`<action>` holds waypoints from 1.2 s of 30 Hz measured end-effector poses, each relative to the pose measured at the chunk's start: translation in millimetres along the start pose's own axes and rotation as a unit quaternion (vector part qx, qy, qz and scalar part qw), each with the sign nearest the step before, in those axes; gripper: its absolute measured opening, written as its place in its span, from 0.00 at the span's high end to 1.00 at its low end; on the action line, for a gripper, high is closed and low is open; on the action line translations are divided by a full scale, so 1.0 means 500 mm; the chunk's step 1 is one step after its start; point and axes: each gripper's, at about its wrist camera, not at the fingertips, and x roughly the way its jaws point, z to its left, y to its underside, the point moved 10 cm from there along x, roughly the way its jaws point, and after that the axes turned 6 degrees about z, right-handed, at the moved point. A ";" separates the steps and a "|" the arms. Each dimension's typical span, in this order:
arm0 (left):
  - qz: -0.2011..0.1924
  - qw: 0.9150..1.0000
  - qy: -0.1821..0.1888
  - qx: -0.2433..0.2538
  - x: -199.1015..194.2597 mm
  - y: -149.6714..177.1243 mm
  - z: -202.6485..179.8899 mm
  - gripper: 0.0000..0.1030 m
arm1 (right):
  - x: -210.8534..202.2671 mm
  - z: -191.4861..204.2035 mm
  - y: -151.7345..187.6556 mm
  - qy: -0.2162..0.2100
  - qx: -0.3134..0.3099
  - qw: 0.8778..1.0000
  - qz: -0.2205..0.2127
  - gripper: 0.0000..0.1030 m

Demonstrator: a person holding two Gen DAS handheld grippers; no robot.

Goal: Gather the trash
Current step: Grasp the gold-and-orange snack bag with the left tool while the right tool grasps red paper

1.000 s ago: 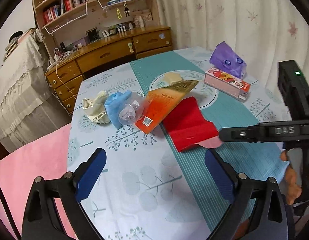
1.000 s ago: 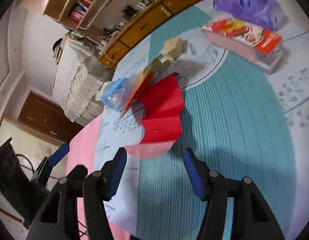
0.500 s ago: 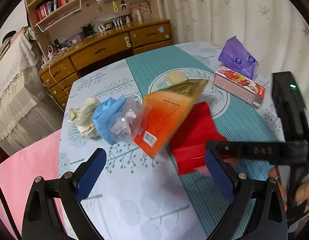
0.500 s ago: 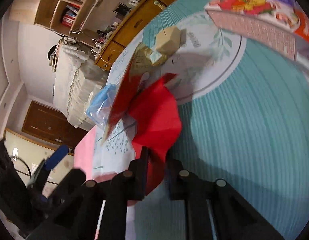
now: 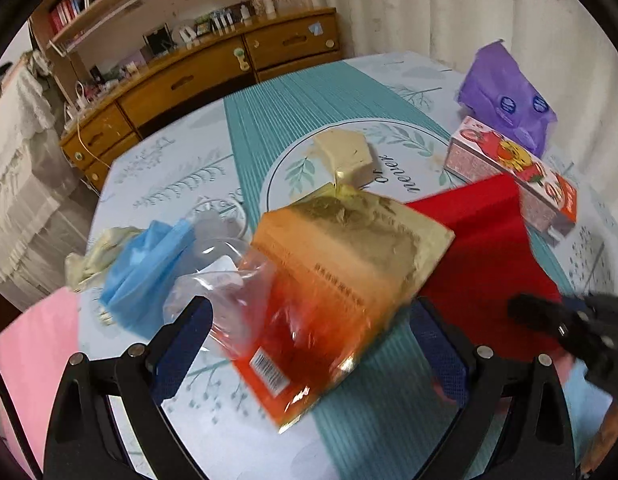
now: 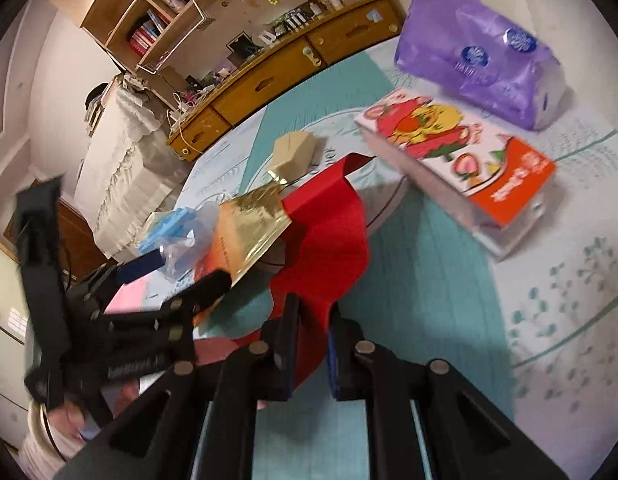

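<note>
A red paper sheet point(image 6: 325, 248) lies on the table, and my right gripper point(image 6: 313, 344) is shut on its near edge, lifting it; the sheet also shows in the left wrist view point(image 5: 485, 240). An orange and gold snack wrapper point(image 5: 329, 292) lies partly over the red sheet. My left gripper point(image 5: 309, 344) is open, with its blue fingers on either side of the wrapper's near end. Left of the wrapper lie a clear plastic bag point(image 5: 213, 272), a blue face mask point(image 5: 149, 272) and a crumpled cream tissue point(image 5: 93, 260). A beige box point(image 5: 345, 152) sits behind the wrapper.
A strawberry-printed tissue box point(image 6: 461, 160) and a purple tissue pack point(image 6: 481, 68) stand at the right on the round table with the teal-striped cloth point(image 5: 269, 120). A pink cover point(image 5: 29, 352) is at the near left. A wooden desk with shelves point(image 5: 213, 68) stands behind.
My right gripper closed on the red sheet's edge and raised it. My left gripper moved forward until its open fingers straddle the orange wrapper.
</note>
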 end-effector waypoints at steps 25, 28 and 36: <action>0.122 0.980 0.152 0.052 0.128 -0.053 -0.003 0.04 | 0.003 -0.050 0.018 -0.055 -0.001 0.998 0.017 0.89; 0.122 0.981 0.137 0.067 0.128 -0.029 -0.027 0.03 | 0.005 -0.054 0.019 -0.059 0.006 0.998 0.020 0.88; 0.077 0.988 0.135 -0.001 0.076 0.011 -0.041 0.53 | -0.009 -0.046 0.036 -0.041 0.011 0.999 0.021 0.88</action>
